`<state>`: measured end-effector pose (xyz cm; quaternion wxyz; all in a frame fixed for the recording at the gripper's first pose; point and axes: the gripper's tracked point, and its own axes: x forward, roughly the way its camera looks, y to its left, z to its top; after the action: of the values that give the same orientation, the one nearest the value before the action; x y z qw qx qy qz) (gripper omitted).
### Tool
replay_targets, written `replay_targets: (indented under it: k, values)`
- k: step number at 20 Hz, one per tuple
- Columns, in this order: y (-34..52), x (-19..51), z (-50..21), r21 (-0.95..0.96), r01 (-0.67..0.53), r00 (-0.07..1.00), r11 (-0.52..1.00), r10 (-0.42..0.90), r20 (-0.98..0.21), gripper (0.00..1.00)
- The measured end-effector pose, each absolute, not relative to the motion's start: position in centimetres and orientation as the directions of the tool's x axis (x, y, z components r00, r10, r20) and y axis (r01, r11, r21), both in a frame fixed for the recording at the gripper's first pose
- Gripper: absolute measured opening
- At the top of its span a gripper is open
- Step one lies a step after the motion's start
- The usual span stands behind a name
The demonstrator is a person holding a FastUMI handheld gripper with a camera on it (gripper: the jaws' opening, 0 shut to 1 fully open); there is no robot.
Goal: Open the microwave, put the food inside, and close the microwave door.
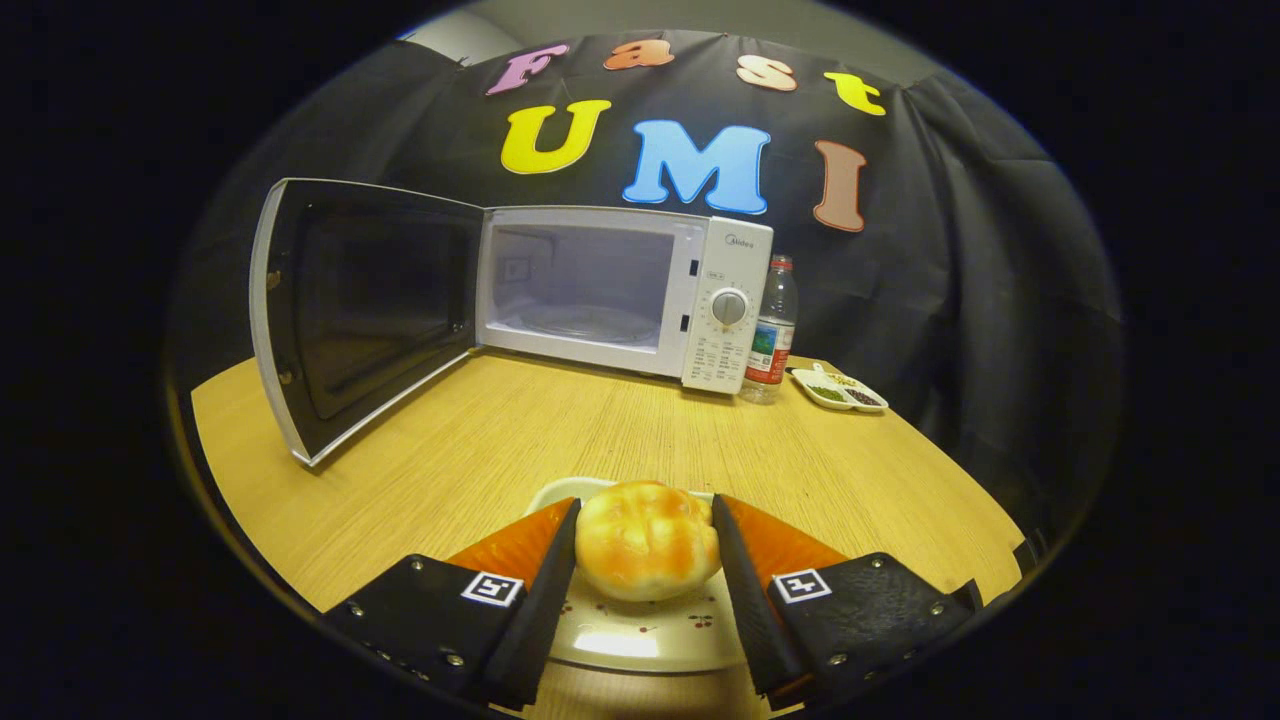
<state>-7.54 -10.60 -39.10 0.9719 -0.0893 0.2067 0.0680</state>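
Broadly, the wooden table (480, 440) spans the middle and lower part of the frame, and on its far side the microwave (620, 295) is seen just above centre, its body lying with the long axis across the picture. Its door (350, 310) is swung fully out to the left of centre, so the opening step is judged done, and the lit cavity (585, 285) faces the camera with what looks like a glass turntable on its floor. At the bottom centre the gripper (645, 545) is closed to the width of the bun (648, 540), and both fingers appear pressed against its sides; the bun is thus held between them, above a white plate (640, 630) whose rim shows in front of and behind it. Whether the bun rests on the plate or is lifted just clear cannot be told. The relation that matters is judged to be this: the cavity lies well beyond the fingertips, straight ahead and very slightly to the left, higher in the frame, with bare table between. To the right of the control panel (728, 310) a water bottle (772, 330) is stood touching or just beside the oven, and a small divided dish (838, 390) lies beyond it.
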Motion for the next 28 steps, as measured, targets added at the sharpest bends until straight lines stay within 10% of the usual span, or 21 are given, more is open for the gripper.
replay_targets:
  k: [28]
  values:
    - [4.0, 15.2, -31.4, 0.298, -0.064, 0.943, 0.952, 0.155, -0.293, 0.76]
